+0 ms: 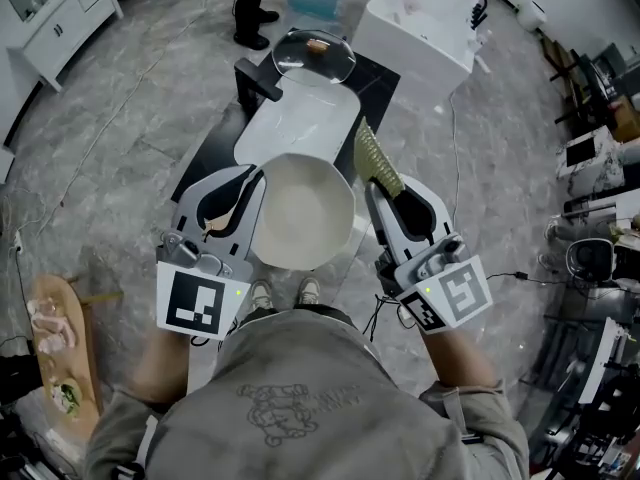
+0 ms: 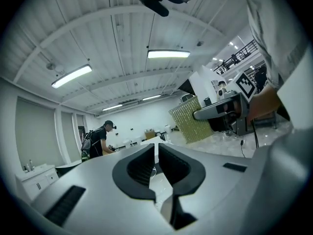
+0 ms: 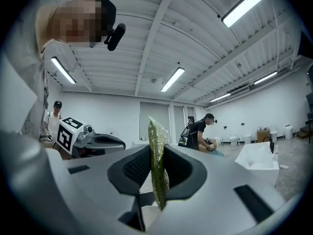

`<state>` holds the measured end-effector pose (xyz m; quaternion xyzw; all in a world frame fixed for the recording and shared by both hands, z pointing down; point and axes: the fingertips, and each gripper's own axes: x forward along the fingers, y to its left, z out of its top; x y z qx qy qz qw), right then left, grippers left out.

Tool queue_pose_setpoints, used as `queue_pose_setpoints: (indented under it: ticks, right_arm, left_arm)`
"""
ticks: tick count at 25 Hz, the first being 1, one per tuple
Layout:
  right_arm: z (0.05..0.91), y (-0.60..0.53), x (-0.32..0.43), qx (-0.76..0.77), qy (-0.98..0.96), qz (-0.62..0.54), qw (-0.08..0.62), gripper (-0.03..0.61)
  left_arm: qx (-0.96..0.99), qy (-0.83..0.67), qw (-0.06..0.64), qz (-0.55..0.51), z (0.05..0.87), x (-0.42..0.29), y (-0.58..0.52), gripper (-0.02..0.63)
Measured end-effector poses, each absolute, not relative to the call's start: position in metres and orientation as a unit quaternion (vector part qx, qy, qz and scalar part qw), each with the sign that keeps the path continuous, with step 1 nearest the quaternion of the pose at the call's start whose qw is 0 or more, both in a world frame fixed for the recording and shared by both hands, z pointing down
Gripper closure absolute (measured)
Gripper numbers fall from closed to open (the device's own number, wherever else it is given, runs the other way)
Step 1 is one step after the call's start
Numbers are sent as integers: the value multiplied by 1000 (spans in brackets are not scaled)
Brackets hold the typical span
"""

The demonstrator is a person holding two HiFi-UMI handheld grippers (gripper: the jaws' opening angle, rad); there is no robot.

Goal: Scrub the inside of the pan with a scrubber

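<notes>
The left gripper [image 1: 255,180] has its jaws clamped on the edge of the white pan [image 1: 303,213], which hangs between both grippers above the floor [image 1: 130,118]. The right gripper [image 1: 378,196] jaws pinch the green scrubber [image 1: 377,160] upright, just beside the pan. The print on the shirt [image 1: 280,408] is unreadable.

The pan [image 1: 303,213] looks matt and smooth, the scrubber [image 1: 378,160] coarse and glittery.

Bright ceiling strip lights [image 2: 168,54] — fisheye-bent edges — sharp.
</notes>
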<state>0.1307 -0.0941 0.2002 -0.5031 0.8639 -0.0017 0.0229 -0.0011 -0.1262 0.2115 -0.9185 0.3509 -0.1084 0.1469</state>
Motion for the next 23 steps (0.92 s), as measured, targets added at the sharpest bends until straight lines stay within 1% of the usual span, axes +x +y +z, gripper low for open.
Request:
queue_pose_setpoints:
  ticks: [9,23]
  right_arm:
    - [201,-84,125,-499,866,7,31,500]
    - [204,-86,132,-496,868,6,40,500]
  left_arm:
    - [-917,359,127,-119,232,0,-124,577]
    - [-911,368,133,-129,232,1,-124,577]
